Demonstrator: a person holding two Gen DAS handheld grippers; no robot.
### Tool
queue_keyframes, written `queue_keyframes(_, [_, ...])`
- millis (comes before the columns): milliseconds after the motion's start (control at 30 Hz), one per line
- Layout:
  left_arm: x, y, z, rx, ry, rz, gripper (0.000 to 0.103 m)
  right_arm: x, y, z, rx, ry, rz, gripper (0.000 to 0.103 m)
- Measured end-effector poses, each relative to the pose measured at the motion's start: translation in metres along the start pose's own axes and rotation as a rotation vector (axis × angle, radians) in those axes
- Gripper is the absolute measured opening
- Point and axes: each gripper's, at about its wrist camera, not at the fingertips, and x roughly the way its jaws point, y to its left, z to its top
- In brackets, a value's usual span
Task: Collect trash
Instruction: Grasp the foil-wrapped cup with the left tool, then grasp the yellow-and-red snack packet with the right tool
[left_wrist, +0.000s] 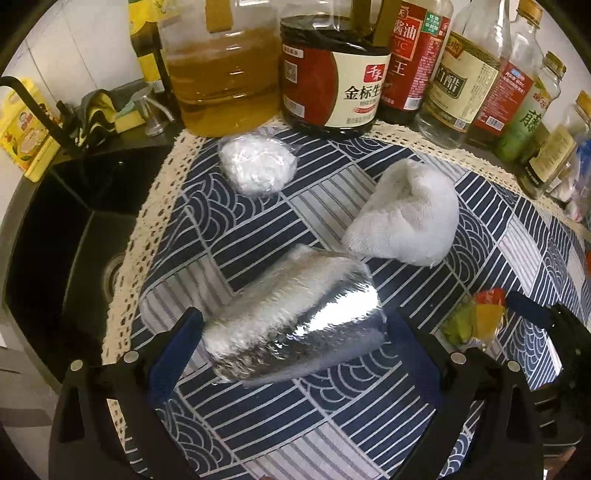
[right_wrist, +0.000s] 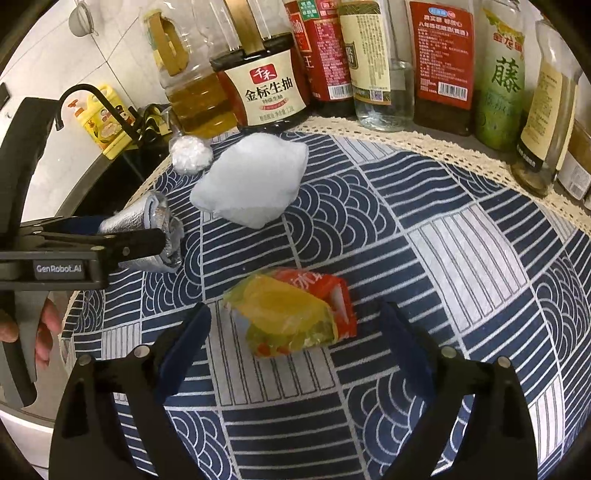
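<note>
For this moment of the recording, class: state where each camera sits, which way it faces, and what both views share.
Left wrist: rides the left gripper, looking steeply down along open jaws either side of the silver foil roll; sink at left.
Right wrist: rides the right gripper, looking down over the colourful wrapper, jaws open; the left gripper and a hand show at left.
Shared: patterned cloth, white tissue wad, bottle row.

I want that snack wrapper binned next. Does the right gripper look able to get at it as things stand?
Probably yes. The right gripper is open, with the red and yellow wrapper lying between and just ahead of its fingers on the patterned cloth. Nothing lies across the way; the left gripper is off to the side.
</note>
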Motion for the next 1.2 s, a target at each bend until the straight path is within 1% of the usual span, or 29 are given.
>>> queue_keyframes(33, [0.001, 0.0, 0.001, 0.001, 0.001, 0.018, 0.096, 0.0, 0.001, 0.0, -0.01, -0.004, -0.016, 0.088])
queue_keyframes(67, [0.003, 0.0, 0.002, -0.001, 0.003, 0.026, 0.096, 0.001, 0.002, 0.0, -0.023, -0.006, -0.027, 0.083])
queue_keyframes(133, [0.004, 0.002, 0.002, -0.018, 0.008, 0.016, 0.096, 0.002, 0.006, 0.0, -0.05, -0.01, -0.056, 0.077])
queue_keyframes(167, [0.005, 0.005, 0.003, -0.03, 0.007, 0.015, 0.095, 0.002, 0.006, 0.0, -0.062, -0.012, -0.071, 0.069])
queue_keyframes(200, [0.005, 0.006, 0.003, -0.036, 0.003, 0.014, 0.095, 0.002, 0.008, -0.001, -0.079, -0.014, -0.086, 0.065])
queue_keyframes(300, [0.007, 0.006, 0.003, -0.033, 0.005, 0.006, 0.091, 0.003, 0.007, -0.001, -0.085, -0.013, -0.081, 0.065])
queue_keyframes(333, [0.006, 0.005, 0.003, -0.029, 0.002, 0.002, 0.087, 0.003, 0.006, -0.001, -0.082, -0.012, -0.076, 0.064])
queue_keyframes(367, [0.006, 0.005, 0.002, -0.026, 0.0, -0.003, 0.087, 0.002, 0.005, -0.001, -0.076, -0.009, -0.066, 0.064])
queue_keyframes(433, [0.005, 0.004, 0.001, -0.019, -0.004, -0.012, 0.082, 0.001, 0.003, -0.003, -0.063, -0.008, -0.056, 0.063])
queue_keyframes(833, [-0.016, 0.002, -0.01, 0.014, -0.041, -0.059, 0.08, -0.016, 0.006, -0.017, -0.03, -0.023, -0.046, 0.062])
queue_keyframes(1200, [-0.046, 0.0, -0.044, 0.104, -0.076, -0.131, 0.08, -0.053, 0.022, -0.039, 0.007, -0.065, -0.099, 0.062])
